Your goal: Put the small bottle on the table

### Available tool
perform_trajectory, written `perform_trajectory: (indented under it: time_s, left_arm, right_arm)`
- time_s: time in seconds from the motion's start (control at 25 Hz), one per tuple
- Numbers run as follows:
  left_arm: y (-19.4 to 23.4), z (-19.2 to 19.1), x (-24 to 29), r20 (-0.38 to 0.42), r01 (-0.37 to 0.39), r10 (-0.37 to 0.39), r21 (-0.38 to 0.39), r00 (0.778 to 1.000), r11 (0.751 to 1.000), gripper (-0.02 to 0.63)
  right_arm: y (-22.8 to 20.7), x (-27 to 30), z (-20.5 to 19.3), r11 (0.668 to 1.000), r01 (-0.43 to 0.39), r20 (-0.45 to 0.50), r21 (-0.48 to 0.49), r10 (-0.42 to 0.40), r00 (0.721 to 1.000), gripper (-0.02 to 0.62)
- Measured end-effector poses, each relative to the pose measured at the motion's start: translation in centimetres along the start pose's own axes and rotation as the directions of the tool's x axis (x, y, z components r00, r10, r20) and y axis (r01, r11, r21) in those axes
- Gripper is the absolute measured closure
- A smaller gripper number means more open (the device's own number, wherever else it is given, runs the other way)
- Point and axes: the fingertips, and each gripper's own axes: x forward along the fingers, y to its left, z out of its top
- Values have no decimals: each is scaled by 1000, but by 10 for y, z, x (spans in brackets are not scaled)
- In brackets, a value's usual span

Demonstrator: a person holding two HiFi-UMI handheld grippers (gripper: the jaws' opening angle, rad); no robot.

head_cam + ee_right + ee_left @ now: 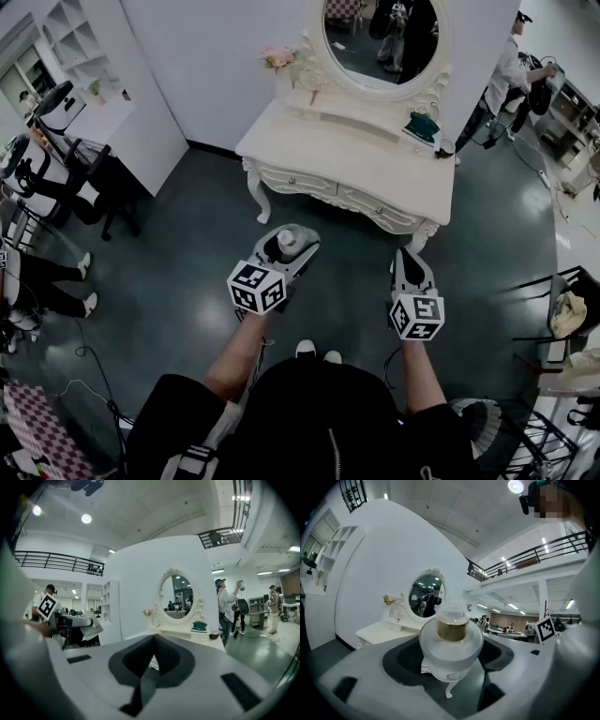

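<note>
- My left hand-held gripper (291,234) is clenched on the bottle (451,641), one black ribbed pad against each side.
- The bottle hangs over the dark floor (187,244), short of the counter (375,173) and not touching it.
- From my head view the bottle is only a pale round top between the grey jaws. The left gripper view gives the rest: a squat, frosted, rounded body, an amber band at the neck, and a clear cap above it.
- My right hand-held gripper (410,255) is clenched on nothing. Its own view shows the dark pads meeting in a narrow V.
- That right gripper view also catches my left gripper's marker cube off at its left edge.
- The floor is smooth and glossy, throwing back the ceiling lights.
- The counter is a white dressing table with carved curved legs and scrolled drawer fronts.
- On it stand pink flowers (278,58) at the left and a small green thing (424,127) at the right.
- An oval mirror (380,37) in an ornate white frame rises behind.
- Beyond the counter's right end a person (511,75) in white stands.
</note>
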Motion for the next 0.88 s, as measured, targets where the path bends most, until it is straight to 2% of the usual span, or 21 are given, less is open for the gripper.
perform_trajectory:
  time_s: [0.2, 0.48, 0.76, 0.88]
  left_arm:
    - [1, -1, -3, 0, 0, 0, -2, 1000, 1000, 272]
    - [13, -1, -5, -4, -6, 6, -3, 1000, 1000, 270]
    - [29, 4, -5, 6, 0, 0, 4, 1000, 1000, 272]
    - [35, 2, -6, 3, 8, -8, 3, 1000, 1000, 270]
  right_arm:
    - [5, 0, -3, 1000, -11, 11, 25, 11, 1000, 604]
    - [14, 5, -5, 1000, -11, 11, -7, 11, 1000, 594]
    - [24, 16, -1, 999, -39, 28, 15, 39, 999, 592]
    - [26, 19, -1, 999, -28, 30, 26, 27, 999, 592]
